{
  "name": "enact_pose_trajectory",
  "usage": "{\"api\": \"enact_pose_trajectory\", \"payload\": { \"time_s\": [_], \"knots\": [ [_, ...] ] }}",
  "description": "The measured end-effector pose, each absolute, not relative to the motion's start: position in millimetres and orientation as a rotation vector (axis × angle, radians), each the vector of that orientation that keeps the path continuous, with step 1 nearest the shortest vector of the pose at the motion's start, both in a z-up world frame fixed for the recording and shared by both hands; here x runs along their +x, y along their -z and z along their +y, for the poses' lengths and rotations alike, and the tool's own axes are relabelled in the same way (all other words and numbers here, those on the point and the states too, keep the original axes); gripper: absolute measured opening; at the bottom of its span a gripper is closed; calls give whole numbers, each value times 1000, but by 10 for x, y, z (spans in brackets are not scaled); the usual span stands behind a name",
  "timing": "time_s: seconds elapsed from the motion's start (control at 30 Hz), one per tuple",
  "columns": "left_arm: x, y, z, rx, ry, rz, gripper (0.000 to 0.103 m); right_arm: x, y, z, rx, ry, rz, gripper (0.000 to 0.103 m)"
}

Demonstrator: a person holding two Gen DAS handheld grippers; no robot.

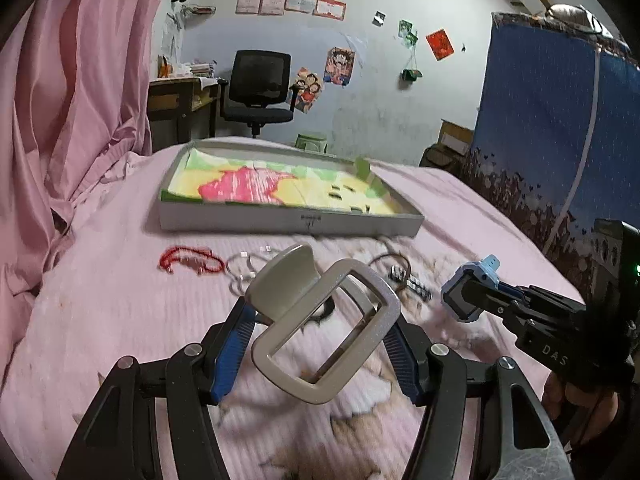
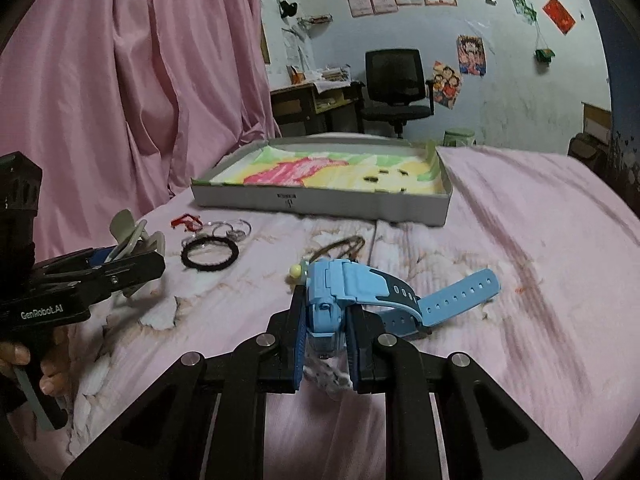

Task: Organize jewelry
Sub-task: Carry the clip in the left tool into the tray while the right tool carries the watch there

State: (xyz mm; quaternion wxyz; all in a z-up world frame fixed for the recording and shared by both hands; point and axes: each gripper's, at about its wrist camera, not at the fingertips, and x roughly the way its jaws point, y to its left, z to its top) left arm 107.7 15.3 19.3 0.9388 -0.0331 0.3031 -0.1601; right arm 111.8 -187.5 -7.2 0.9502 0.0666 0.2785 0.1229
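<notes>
Both grippers loaded above a pink bedspread (image 2: 520, 208), with the sorting tray still to be reached. The left gripper (image 1: 320, 320) has its jaws part-way apart and clamped on a large beige claw hair clip (image 1: 324, 320), held clear of the bed. The right gripper (image 2: 326, 328) has its jaws drawn narrow on the body of a light-blue children's watch (image 2: 332, 284); 1 strap (image 2: 460, 296) trails forward and to the right, and whether its tip touches the bedspread cannot be told.

The shallow cardboard tray (image 2: 320, 200), lined with a pink, yellow and green sheet, lies beyond both grippers near the far edge of the bed. A few small dark items sit toward its right side; they are too small to identify.

Still loose on the bedspread, between the grippers and the tray: a red cord bracelet (image 1: 192, 262), clear rings (image 2: 232, 230), a black elastic band (image 2: 210, 256), a thin brown loop (image 2: 344, 246), a beaded strip (image 1: 412, 282) and a small pale bead (image 2: 295, 270).

Judged progress: early. At most a few pieces are in the tray, 2 are in hand but not yet carried over, and about 6 wait on the bed.
</notes>
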Motion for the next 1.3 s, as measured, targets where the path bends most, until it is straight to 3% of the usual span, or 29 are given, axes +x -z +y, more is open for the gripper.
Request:
{"api": "enact_pose_trajectory", "payload": {
  "time_s": [0.23, 0.57, 0.93, 1.3],
  "knots": [
    [1518, -563, 264, -52, 312, 601, 61, 1316, -302, -1834, 102, -290, 504, 15],
    [2420, -801, 414, -54, 248, 609, 61, 2292, -811, -1535, 26, -369, 451, 15],
    [3025, -465, 477, -49, 198, 725, 61, 3142, -403, -1264, 42, -429, 566, 15],
    [3344, -103, 496, -87, 202, 845, 61, 3385, -44, -1309, 59, -417, 709, 16]
  ]
}}
